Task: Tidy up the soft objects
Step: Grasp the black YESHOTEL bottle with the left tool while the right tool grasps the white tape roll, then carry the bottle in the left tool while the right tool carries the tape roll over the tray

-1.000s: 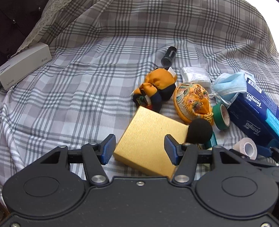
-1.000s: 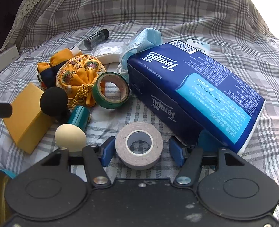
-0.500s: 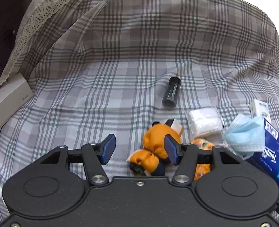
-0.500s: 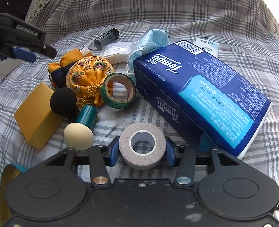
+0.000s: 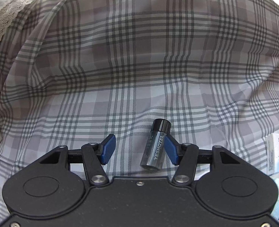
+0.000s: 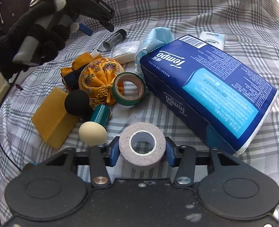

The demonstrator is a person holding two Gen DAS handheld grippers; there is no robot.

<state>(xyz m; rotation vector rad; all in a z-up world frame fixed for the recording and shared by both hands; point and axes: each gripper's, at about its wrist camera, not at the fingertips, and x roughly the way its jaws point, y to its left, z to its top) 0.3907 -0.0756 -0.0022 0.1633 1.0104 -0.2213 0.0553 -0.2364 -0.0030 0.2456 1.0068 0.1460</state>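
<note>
white tape roll (image 6: 142, 148), lying flat on plaid bed (image 6: 196, 5) | R tongs (image 6: 142, 152) now clamped on it | L tongs (image 5: 138, 152) wide open, moved fwd, small bottle (image 5: 155, 144) betw. tips, nothing held

The small dark bottle (image 5: 155, 145) carries "YESHOTEL" in pale capitals along its side. The blue tissue pack (image 6: 209, 87) shows the brand "Tempo" twice in white, upside down in the right wrist view, with a barcode at its top corner; its fine print is too small to read.

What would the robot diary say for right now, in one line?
left tool: open, around bottle | right tool: shut on white tape roll | bed: cluttered
</note>
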